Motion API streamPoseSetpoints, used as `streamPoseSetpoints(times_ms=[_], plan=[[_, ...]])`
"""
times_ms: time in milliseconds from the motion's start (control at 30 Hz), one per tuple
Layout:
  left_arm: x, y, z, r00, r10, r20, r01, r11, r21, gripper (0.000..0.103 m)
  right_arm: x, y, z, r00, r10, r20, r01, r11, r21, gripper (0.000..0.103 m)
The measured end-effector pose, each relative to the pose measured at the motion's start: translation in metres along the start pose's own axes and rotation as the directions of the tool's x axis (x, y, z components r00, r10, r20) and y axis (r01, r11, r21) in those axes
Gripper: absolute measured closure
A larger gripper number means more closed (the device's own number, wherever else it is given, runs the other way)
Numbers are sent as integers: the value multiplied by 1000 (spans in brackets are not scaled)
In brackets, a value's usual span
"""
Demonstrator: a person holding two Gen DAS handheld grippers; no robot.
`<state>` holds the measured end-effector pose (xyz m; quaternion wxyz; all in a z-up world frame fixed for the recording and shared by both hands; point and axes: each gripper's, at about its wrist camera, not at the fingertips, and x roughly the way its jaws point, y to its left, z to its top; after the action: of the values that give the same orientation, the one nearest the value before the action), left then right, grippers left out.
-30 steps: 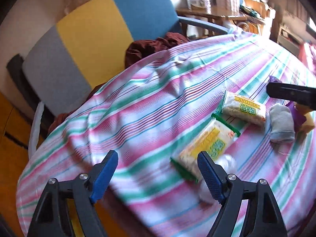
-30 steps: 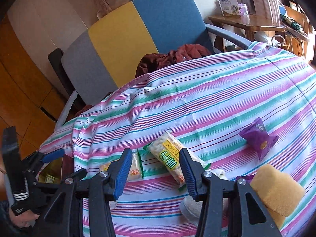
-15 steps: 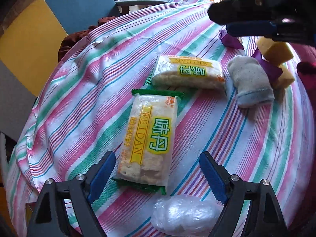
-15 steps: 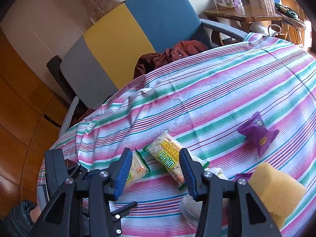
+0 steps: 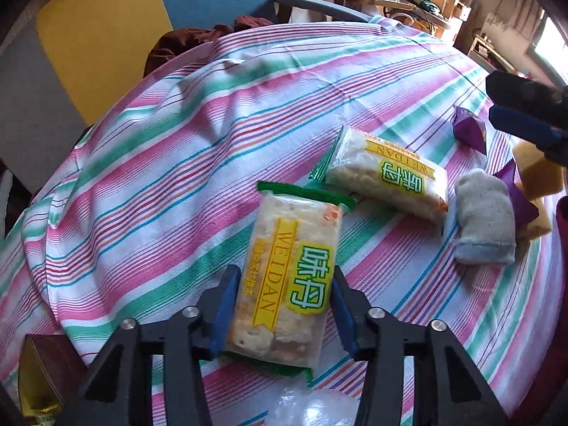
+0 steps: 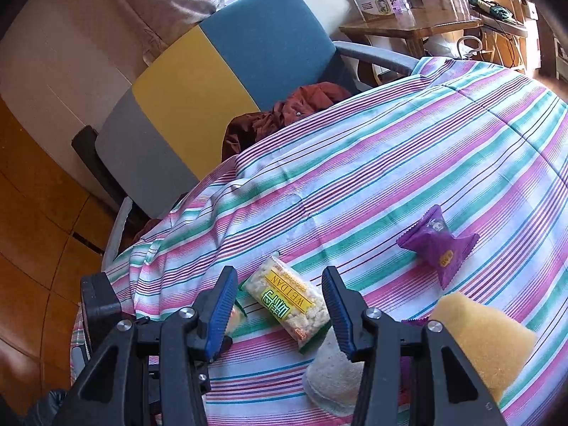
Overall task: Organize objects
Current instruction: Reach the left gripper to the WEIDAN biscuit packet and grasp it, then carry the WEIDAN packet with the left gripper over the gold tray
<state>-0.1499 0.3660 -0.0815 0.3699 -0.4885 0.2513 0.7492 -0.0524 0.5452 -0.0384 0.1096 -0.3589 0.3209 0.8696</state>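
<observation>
Jaws of the left gripper (image 5: pixel 284 316) are closing on the near snack packet (image 5: pixel 289 291); the blue pads sit against both long sides of the packet, which lies flat on the striped tablecloth (image 5: pixel 177 163) of the table, its green sealed end pointing away from the camera. Jaws of the right gripper (image 6: pixel 280 314) stand partly open with nothing between the pads; they hang above the cloth.

A second snack packet (image 5: pixel 387 181) of the same print lies just beyond the first, at an angle, their green ends nearly touching. In the right wrist view this second packet (image 6: pixel 289 303) shows in the gap between the right pads, but well below them.

To the right of the second packet: a rolled grey sock (image 5: pixel 484 225), touching or nearly touching the packet's corner. Beside the sock, yellow sponges (image 5: pixel 538 174) and a purple wrapper partly under them. A separate purple snack pouch (image 6: pixel 438 245) lies alone further out on the cloth.

A crumpled clear plastic bag (image 5: pixel 312 408) sits at the near edge, under the left gripper. Behind the table: a chair (image 6: pixel 227 67) with grey, yellow and blue panels, dark red cloth (image 6: pixel 284 117) on its seat.
</observation>
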Motion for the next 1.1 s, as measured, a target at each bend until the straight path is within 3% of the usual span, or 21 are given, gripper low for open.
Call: streamPoseSetpoints(times_ms=[100, 233, 333, 433, 533, 600, 667, 767, 900, 1000, 1100], plan=[[-7, 3, -8, 1000, -12, 17, 13, 998, -58, 54, -5, -2, 2, 1000, 0, 19, 0, 1000, -3, 53], [-35, 18, -17, 996, -17, 87, 31, 987, -157, 54, -37, -11, 9, 986, 55, 160, -60, 998, 25, 53], [-61, 21, -21, 990, -14, 144, 41, 981, -191, 54, -63, -21, 14, 960, 4, 281, -16, 999, 41, 53], [-91, 20, -38, 981, -12, 196, 53, 978, -204, 54, -78, -52, 15, 936, -112, 335, 55, 983, 175, 53], [-113, 17, -59, 972, -15, 234, 66, 975, -212, 54, -73, -98, 12, 941, -226, 253, 115, 914, 388, 53], [-124, 15, -75, 968, -16, 252, 74, 972, -222, 54, -66, -123, 5, 956, -222, 191, 101, 862, 497, 53], [-132, 15, -92, 965, -21, 263, 86, 968, -237, 54, -55, -132, 2, 976, -164, 142, 66, 848, 526, 52], [-142, 14, -118, 962, -17, 273, 90, 962, -256, 54, -32, -115, 1, 993, -108, 44, 76, 887, 455, 52], [-156, 19, -149, 958, -14, 286, 101, 951, -293, 54, -6, -82, -8, 990, -109, -85, 130, 941, 311, 52], [-165, 26, -169, 955, -6, 297, 108, 938, -329, 54, -5, -59, -18, 991, -89, -104, 112, 966, 233, 51], [-171, 35, -189, 952, 1, 305, 115, 925, -363, 54, -4, -36, -30, 987, 22, -156, 6, 985, 174, 51]])
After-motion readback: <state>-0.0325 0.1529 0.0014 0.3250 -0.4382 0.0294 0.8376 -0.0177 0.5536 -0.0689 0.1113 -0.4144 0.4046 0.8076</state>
